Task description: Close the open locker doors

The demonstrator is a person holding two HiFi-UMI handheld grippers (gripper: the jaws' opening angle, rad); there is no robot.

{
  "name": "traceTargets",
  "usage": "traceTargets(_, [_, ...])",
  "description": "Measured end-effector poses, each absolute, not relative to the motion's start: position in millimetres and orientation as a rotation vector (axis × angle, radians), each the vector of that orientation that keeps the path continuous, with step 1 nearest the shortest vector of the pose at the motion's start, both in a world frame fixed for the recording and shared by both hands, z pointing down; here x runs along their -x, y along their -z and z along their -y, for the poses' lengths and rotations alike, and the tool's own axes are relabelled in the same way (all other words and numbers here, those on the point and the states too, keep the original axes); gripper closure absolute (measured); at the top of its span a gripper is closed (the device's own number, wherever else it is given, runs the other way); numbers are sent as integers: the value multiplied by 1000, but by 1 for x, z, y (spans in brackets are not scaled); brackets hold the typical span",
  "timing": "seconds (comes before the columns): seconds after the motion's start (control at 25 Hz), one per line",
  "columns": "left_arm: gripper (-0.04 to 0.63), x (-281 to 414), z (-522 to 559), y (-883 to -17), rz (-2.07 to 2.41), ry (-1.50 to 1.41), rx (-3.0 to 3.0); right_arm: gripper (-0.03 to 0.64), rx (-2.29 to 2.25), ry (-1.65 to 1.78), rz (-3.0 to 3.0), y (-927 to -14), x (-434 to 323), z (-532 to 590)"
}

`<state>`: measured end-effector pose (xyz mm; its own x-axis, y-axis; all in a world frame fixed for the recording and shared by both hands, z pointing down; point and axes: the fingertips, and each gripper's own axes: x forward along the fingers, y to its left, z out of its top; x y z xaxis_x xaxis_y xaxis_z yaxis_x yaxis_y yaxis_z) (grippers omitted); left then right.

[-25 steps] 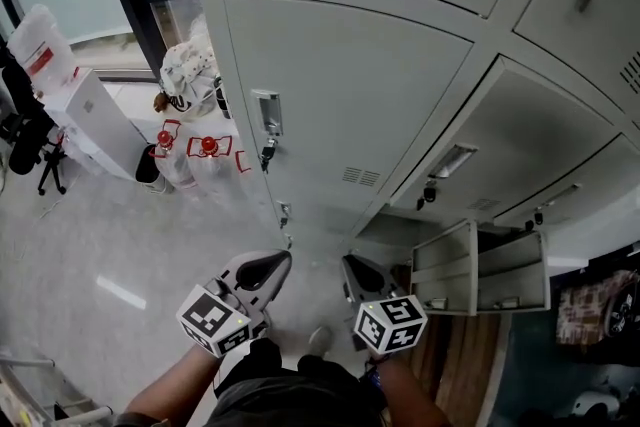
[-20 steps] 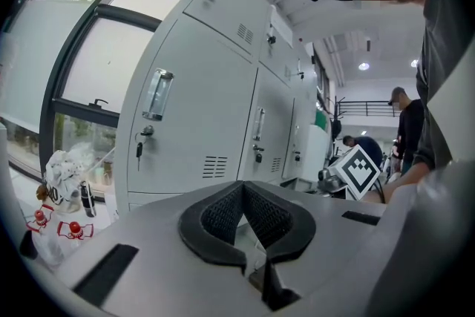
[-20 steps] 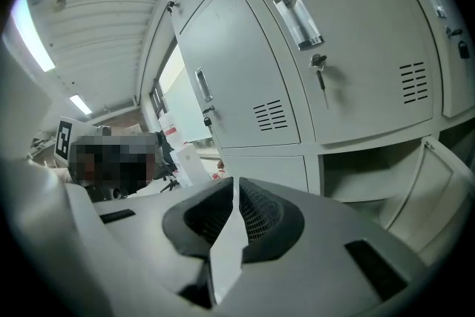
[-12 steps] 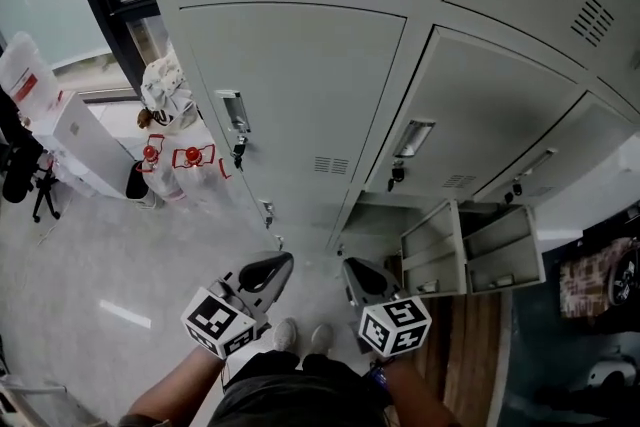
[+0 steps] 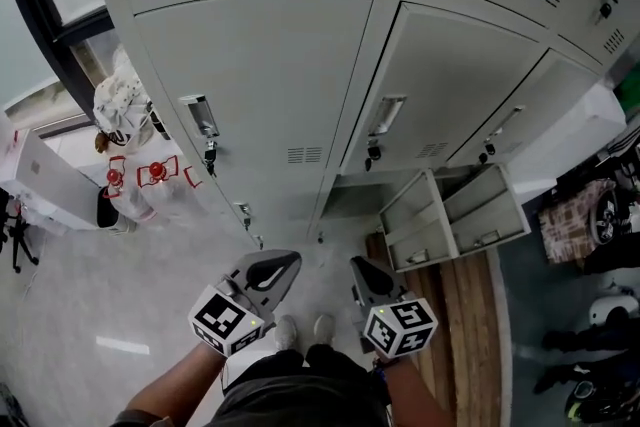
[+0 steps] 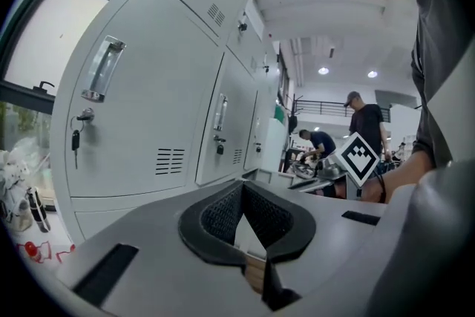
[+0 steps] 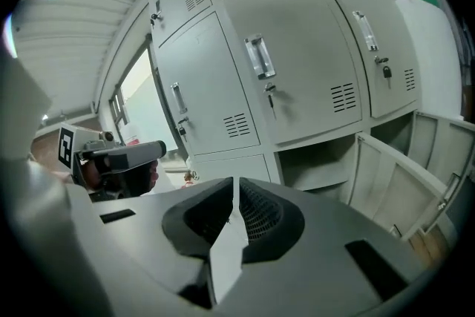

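While both grippers hang low in front of the locker bank, neither touches it.

- left gripper: jaws closed tip to tip, nothing between the pads. It points toward the closed left column.
- right gripper: jaws drawn together to a thin slit, nothing held. It points toward the open bottom compartment.
- The two grippers sit side by side but apart, with the person's shoes on the pale floor just below and between them.

Task items, bottom row:
- first open door: swung out from the cabinet face with its inner side showing. It is near the right gripper and just to its right in the head view, with no contact.
- second open door: also swung out, just beside the first and further right, over the wooden floor strip.
- The tall doors above are all shut, and a key hangs under the left door's handle.

Surroundings:
- Left of the lockers are bottles with red caps and a white bag, by a window frame.
- Several people stand far down the room in the left gripper view.
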<state>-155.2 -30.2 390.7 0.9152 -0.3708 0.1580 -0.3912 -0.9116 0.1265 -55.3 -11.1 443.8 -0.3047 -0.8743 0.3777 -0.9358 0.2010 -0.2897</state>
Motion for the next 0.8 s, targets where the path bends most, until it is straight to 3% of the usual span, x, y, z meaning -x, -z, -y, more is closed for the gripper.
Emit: traceTargets(0.8, [586,40,10,-392,403,-230,-2959,586,-1987,-730,2229,-444,-72,-20])
